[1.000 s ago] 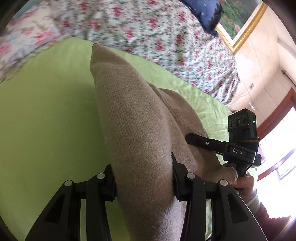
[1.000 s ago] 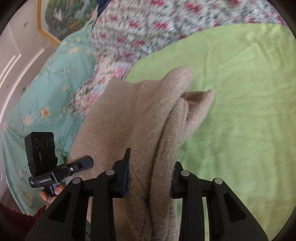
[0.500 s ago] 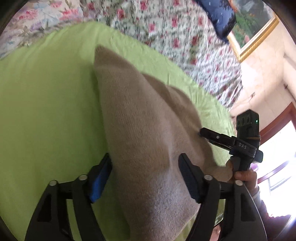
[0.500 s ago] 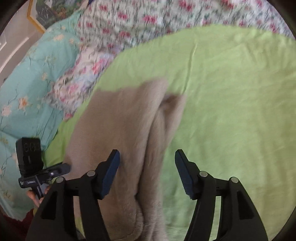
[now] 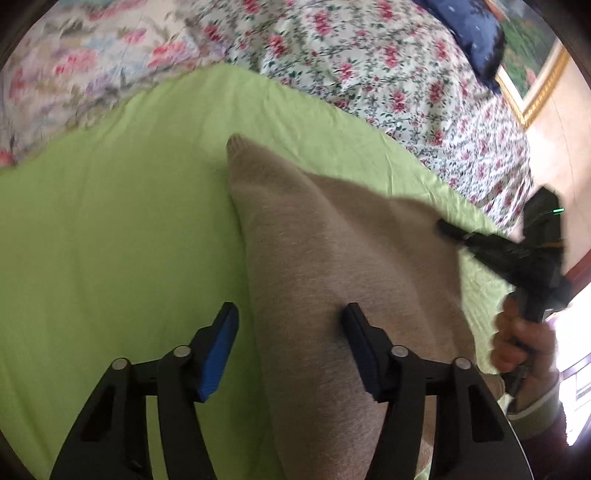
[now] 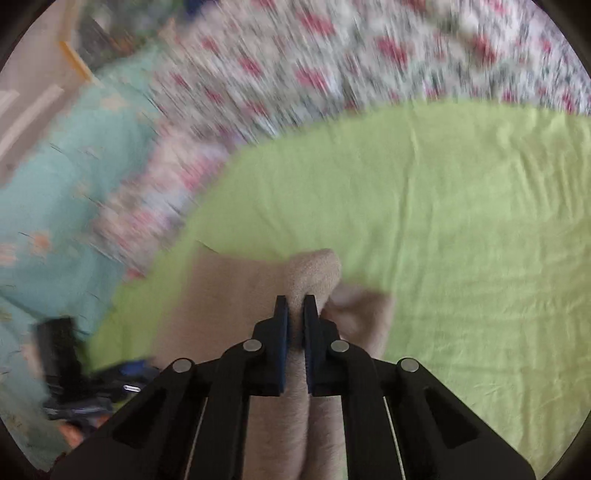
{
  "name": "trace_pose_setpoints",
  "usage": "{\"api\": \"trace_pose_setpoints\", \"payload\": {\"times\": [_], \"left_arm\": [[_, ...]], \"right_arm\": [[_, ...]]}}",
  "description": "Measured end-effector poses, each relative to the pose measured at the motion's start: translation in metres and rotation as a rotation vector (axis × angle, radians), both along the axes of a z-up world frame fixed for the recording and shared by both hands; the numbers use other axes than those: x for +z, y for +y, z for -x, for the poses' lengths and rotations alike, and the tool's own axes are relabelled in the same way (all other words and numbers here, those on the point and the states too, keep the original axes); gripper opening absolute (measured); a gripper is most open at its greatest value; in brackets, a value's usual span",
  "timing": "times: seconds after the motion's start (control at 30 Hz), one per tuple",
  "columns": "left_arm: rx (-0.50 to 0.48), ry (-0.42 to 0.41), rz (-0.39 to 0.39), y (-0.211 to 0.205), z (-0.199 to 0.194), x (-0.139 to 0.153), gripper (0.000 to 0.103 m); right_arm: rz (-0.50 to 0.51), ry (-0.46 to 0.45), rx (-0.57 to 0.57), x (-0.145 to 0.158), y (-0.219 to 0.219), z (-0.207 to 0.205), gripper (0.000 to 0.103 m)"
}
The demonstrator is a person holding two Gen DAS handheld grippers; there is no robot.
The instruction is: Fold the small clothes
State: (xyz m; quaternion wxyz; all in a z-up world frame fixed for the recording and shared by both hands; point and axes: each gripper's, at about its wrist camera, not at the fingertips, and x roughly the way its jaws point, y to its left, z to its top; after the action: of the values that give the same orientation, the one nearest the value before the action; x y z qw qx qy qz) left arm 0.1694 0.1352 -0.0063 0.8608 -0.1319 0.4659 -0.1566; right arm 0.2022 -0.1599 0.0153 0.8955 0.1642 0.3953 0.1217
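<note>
A beige knitted garment lies folded on the green sheet. My left gripper is open; its jaws straddle the garment's near edge without gripping it. In the right wrist view the garment lies on the sheet, and my right gripper is shut on a raised fold of it. The right gripper also shows in the left wrist view at the garment's right edge, held by a hand.
A floral quilt lies beyond the green sheet. A dark blue pillow and a framed picture are at the far right. A teal floral pillow is at left in the right wrist view.
My left gripper has opened and let go of the garment. My right gripper opened half a second ago and has now shut on a fold. The garment has come down onto the sheet.
</note>
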Motion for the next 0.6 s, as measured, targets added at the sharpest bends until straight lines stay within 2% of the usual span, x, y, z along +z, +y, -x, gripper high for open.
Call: {"api": "trace_pose_setpoints", "payload": {"times": [0.1, 0.3, 0.37, 0.47, 0.6], "left_arm": [[-0.027, -0.026, -0.064, -0.011, 0.004, 0.004, 0.056], [-0.039, 0.004, -0.086, -0.016, 0.004, -0.012, 0.056], [-0.037, 0.012, -0.092, -0.018, 0.005, -0.014, 0.058], [-0.036, -0.007, -0.148, -0.026, 0.010, -0.010, 0.058], [-0.017, -0.019, -0.126, -0.022, 0.022, 0.004, 0.055]], "right_arm": [[0.011, -0.039, -0.040, 0.008, -0.011, 0.023, 0.008], [0.071, 0.127, -0.095, -0.049, -0.021, 0.003, 0.008], [0.088, 0.151, -0.106, -0.059, -0.023, -0.001, 0.008], [0.089, 0.151, -0.117, -0.057, -0.024, 0.000, 0.010], [0.066, 0.123, -0.141, -0.033, -0.025, 0.021, 0.011]]}}
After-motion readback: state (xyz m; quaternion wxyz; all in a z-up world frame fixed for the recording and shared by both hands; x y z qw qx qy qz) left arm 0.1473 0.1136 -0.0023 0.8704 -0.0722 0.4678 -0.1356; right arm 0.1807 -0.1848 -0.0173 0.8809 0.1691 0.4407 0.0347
